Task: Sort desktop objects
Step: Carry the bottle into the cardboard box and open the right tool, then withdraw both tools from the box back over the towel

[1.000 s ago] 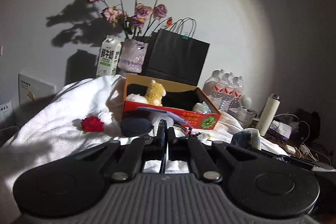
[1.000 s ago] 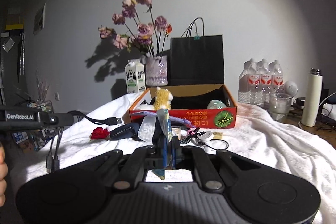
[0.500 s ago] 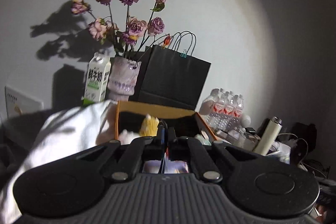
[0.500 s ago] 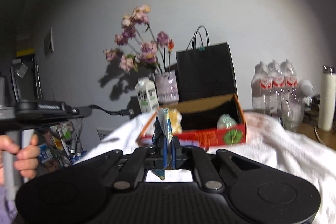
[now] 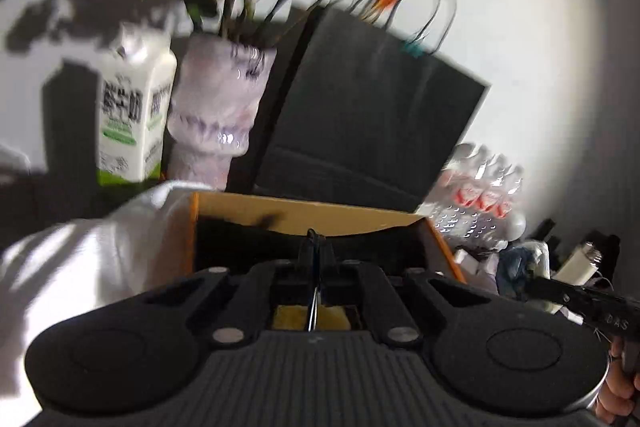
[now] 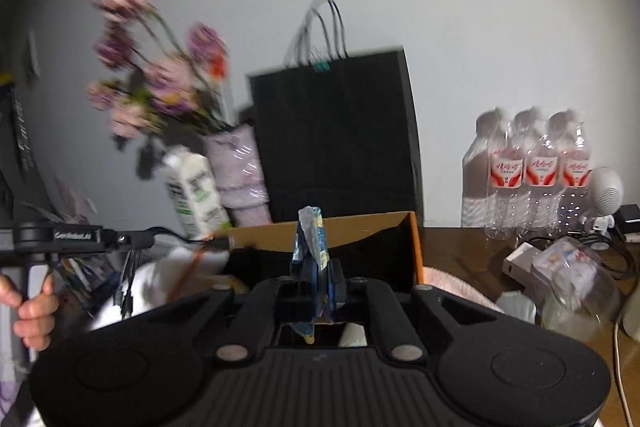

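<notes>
Right tongs [image 6: 316,267] are clamping a crumpled blue wrapper [image 6: 311,243], which is sticking up at 12 o'clock over the orange cardboard box [image 6: 414,251]. Left tongs [image 5: 316,259] are pinching together on a thin blue sliver, identity unclear. Only the right view is showing the wooden worktop [image 6: 452,247]; only the left is showing white cloth [image 5: 92,259] at 9 o'clock.

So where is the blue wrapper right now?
In the right wrist view, the blue wrapper stands upright, pinched in the right tool, just in front of the orange box and the black bag.
</notes>
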Motion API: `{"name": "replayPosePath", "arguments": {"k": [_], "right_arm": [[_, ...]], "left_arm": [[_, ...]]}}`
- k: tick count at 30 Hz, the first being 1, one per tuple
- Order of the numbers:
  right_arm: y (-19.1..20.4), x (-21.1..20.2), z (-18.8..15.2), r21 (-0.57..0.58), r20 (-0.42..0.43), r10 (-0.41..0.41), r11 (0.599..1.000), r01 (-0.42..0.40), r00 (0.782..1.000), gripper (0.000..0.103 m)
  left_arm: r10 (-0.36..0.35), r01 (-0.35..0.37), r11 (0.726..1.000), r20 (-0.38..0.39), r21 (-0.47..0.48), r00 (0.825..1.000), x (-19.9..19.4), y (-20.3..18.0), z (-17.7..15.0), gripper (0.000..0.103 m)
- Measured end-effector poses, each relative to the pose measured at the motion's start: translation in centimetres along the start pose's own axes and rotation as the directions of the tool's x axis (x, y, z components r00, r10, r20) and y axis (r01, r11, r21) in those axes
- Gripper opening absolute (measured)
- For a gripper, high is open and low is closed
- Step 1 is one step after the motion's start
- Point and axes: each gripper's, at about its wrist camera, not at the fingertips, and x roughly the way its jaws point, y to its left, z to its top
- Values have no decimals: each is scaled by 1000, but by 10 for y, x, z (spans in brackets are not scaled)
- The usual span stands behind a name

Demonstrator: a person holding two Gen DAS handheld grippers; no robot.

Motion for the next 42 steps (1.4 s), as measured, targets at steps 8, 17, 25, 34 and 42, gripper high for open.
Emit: {"name": "replayPosePath", "arguments": {"k": [8,17,25,34,42], "right_arm": [[-11,129,20,-51,-150,-121,992,114,981,4],[-11,203,11,-117,-213,-277,959,257,937,18],[-7,141,17,-17,-98,-256,967,256,962,58],[8,34,-5,-17,-72,-168,986,167,983,76],[40,-25,-43,-76,-49,-145,987,141,988,78]], "left_arm": [[85,-87,996,-121,-10,989,95,45,10,4],[183,-172,980,-119,96,976,124,48,2,46],[201,-196,974,-31,112,979,68,24,16,80],[193,-194,976,20,97,981,-29,-17,-9,102],[246,-251,954,55,161,968,-76,-52,-65,103]]}}
